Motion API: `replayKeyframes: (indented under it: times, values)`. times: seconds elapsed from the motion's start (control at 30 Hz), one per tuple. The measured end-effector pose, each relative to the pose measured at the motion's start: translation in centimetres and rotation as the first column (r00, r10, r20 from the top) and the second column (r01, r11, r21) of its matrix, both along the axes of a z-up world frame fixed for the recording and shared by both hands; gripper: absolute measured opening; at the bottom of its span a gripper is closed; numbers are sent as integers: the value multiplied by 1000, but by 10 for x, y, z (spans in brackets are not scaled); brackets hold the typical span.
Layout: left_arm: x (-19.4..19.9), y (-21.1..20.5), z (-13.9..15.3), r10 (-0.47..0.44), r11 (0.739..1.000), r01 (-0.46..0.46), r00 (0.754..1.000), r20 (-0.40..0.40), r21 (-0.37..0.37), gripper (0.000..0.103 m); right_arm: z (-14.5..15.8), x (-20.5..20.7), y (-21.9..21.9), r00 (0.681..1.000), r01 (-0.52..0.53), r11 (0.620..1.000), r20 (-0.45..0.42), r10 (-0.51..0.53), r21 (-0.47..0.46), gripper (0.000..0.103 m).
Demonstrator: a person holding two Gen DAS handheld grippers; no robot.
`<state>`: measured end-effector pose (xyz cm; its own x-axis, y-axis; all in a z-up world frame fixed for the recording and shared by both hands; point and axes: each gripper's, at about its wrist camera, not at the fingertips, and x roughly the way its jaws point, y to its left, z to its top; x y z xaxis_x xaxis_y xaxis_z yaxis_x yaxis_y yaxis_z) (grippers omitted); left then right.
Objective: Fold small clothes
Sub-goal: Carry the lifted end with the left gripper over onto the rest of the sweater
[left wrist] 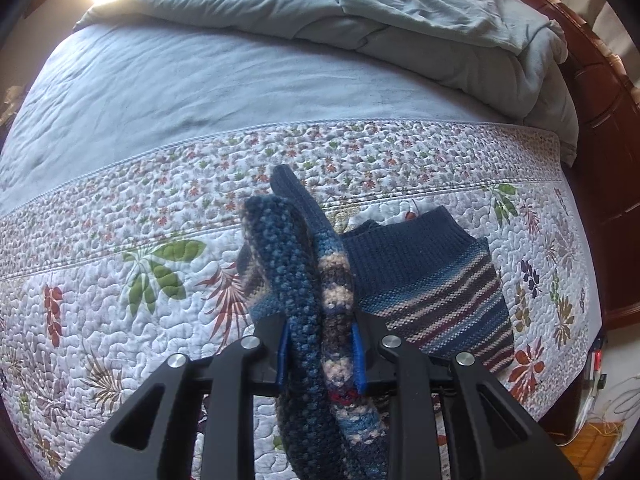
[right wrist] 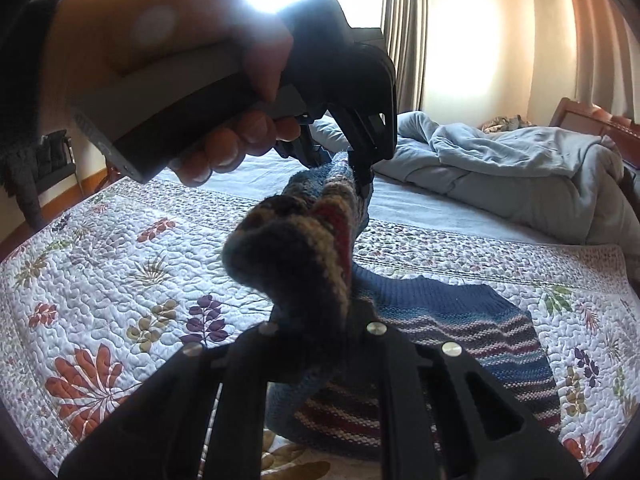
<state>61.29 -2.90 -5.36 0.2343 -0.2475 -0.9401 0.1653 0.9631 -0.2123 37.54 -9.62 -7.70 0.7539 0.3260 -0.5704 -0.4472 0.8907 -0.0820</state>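
Two claws: both are clamped on the same knitted garment, raised above the bed.
Left claw (left wrist: 320, 354): its blue-padded fingers (left wrist: 282, 356) are pressed together on a bunched fold of the striped sweater (left wrist: 436, 292); seen from the right wrist view, this claw (right wrist: 362, 172) is held by a hand (right wrist: 224, 136) and bites the far upper end of the lifted knit.
Right claw (right wrist: 316, 332): closed on a thick wad of the same sweater, its near end dark and blurred.
Sweater position: one part is lifted and stretched between the claws, the rest lies flat on the floral quilt (left wrist: 120, 300), navy ribbed hem away from the camera.
Bed: pale blue sheet (left wrist: 180, 92) beyond the quilt, a rumpled grey-blue duvet (right wrist: 520, 168) heaped near the wooden headboard (left wrist: 600, 128).
Room: curtains (right wrist: 404, 40) beside a bright window.
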Motion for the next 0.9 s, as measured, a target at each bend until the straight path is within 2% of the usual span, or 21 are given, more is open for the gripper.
replayKeyframes:
  times: [0.47, 0.9]
  values:
    - [2, -51, 1, -40, 998, 40, 999, -2, 40, 22, 6, 5, -34, 999, 37, 998, -11, -37, 59, 10]
    - [5, -130, -2, -98, 994, 98, 995, -6, 56, 22, 5, 14, -106, 994, 109, 983, -50, -102, 148, 10]
